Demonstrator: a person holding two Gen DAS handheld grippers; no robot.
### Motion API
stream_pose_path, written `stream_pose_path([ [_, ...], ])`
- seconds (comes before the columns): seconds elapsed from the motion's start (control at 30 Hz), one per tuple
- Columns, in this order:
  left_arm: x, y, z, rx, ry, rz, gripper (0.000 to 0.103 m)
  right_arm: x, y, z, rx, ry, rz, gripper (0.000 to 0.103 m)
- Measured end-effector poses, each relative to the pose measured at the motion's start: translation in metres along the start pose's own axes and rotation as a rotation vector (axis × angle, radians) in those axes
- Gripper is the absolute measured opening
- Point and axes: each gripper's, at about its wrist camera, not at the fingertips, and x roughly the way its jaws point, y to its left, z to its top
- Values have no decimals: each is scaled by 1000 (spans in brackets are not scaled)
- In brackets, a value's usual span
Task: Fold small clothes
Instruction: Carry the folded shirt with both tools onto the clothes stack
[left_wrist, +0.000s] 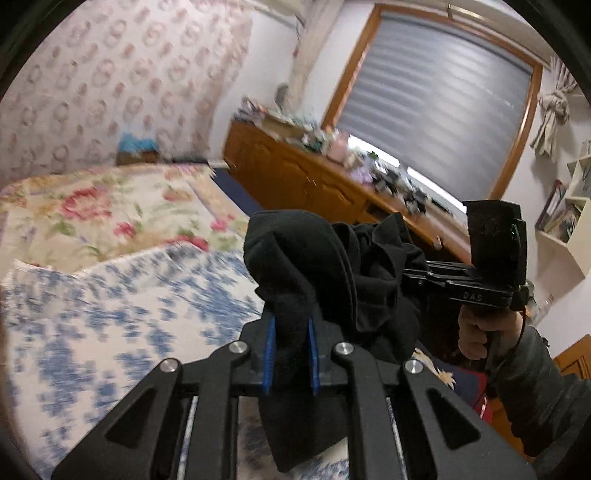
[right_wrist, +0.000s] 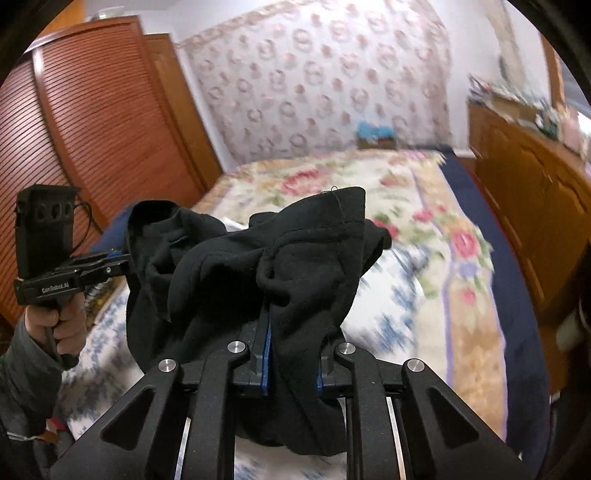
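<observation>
1. Your left gripper (left_wrist: 291, 354) is clamped on a fold of the black garment (left_wrist: 325, 266); the blue pads (left_wrist: 271, 354) press the cloth from both sides, and a strip hangs down below the jaws.
2. Your right gripper (right_wrist: 291, 362) is likewise closed on the garment (right_wrist: 258, 266); cloth fills the narrow gap between its blue pads (right_wrist: 266, 362).
3. The garment spans from one gripper to the other, bunched and sagging, held up clear of the bed (left_wrist: 110, 221).
4. From the left wrist view, your right hand (left_wrist: 476, 332) grips the other tool's handle at the right, sleeve dark grey. From the right wrist view, your left hand (right_wrist: 55, 325) shows at the left, same sleeve.
5. Bed surface: a flowered spread (right_wrist: 424, 206) farther off, a blue-and-white patterned cloth (left_wrist: 110, 332) nearer. Both are blurred.
6. Containers: a small brown box (left_wrist: 136, 155) sits by the wallpapered wall (left_wrist: 110, 74) at the bed's far end, with something light blue at its top; too blurred to say what. A white wall shelf (left_wrist: 569, 221) at the right edge holds what look like books or frames.
7. A wooden cabinet (left_wrist: 295, 173) under the window (left_wrist: 436, 110) carries a clutter of small things on its top; none can be made out.
8. A slatted wooden wardrobe (right_wrist: 85, 118) stands left of the bed in the right wrist view.
</observation>
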Motion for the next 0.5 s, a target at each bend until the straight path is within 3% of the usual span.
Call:
stream_pose_path([
  [0.13, -73, 27, -2, -19, -96, 97, 11, 23, 62, 42, -128, -15, 86, 13],
  [0.27, -154, 56, -12, -43, -195, 242, 11, 60, 138, 82, -261, -14, 186, 13],
  [0.5, -260, 124, -60, -178, -310, 500, 11, 154, 296, 144, -518, 58, 349, 13],
])
